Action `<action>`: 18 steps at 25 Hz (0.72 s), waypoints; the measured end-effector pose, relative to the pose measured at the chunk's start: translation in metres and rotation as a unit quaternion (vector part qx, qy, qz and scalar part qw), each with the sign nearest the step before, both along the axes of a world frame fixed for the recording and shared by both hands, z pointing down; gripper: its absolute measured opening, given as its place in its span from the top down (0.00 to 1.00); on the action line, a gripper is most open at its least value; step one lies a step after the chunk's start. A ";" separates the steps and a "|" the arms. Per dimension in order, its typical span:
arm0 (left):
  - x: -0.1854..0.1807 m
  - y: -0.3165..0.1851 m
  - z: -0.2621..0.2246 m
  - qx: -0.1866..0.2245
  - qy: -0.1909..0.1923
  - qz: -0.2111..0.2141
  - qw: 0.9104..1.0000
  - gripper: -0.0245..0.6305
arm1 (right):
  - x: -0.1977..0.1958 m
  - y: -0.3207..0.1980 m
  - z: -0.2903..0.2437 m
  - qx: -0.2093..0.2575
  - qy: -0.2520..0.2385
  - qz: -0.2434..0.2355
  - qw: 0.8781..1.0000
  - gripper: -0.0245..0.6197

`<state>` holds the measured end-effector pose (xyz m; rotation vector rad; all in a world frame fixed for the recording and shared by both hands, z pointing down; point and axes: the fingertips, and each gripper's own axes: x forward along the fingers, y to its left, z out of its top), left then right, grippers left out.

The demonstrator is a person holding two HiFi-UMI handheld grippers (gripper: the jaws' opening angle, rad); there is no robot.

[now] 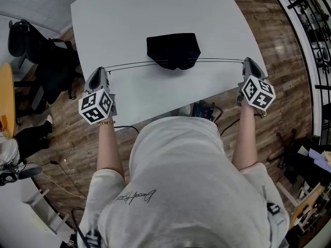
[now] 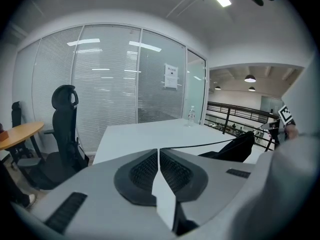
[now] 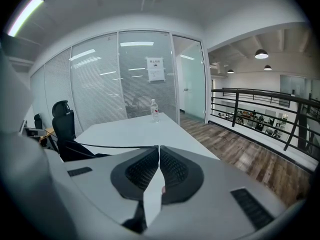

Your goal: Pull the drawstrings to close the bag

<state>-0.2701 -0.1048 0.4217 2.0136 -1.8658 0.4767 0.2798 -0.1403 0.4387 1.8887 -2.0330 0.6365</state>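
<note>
Head view: the bag (image 1: 173, 49) lies on the bench (image 1: 103, 25), its drawstrings (image 1: 129, 64) taut to the left tool (image 1: 99, 71) left of the bag and the right tool (image 1: 249, 62) right of it. Left gripper view: the left tool (image 2: 158, 150) is pressed together, pinching the drawstrings (image 2: 200, 145). Right gripper view: the right tool (image 3: 158, 147) pinches the drawstrings (image 3: 115, 146) likewise.

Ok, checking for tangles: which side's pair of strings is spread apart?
The left pair, running from the bag to the left gripper: its strands fan apart, while the right pair runs almost as one line.
</note>
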 end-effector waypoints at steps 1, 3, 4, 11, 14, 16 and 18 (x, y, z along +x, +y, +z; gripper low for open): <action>0.001 0.000 0.000 -0.001 0.002 0.003 1.000 0.93 | 0.001 0.000 -0.001 0.000 0.001 0.001 1.000 0.92; 0.004 0.001 0.001 -0.002 0.004 0.006 1.000 0.93 | 0.004 0.001 -0.002 0.001 0.003 0.003 1.000 0.91; 0.005 0.002 0.002 -0.003 0.005 0.006 1.000 0.93 | 0.004 0.002 -0.002 0.001 0.004 0.003 1.000 0.91; 0.007 0.004 -0.003 0.002 0.006 0.006 1.000 0.93 | 0.005 0.002 -0.004 0.002 0.004 0.003 1.000 0.92; 0.010 0.003 -0.005 0.005 0.004 0.007 1.000 0.93 | 0.005 0.001 -0.005 0.004 0.005 0.003 1.000 0.92; 0.011 0.003 -0.004 0.007 0.001 0.014 1.000 0.94 | 0.004 0.000 -0.009 0.011 0.010 0.004 1.000 0.92; 0.013 0.003 -0.004 0.009 0.004 0.019 1.000 0.94 | 0.002 -0.002 -0.014 0.018 0.014 0.001 1.000 0.92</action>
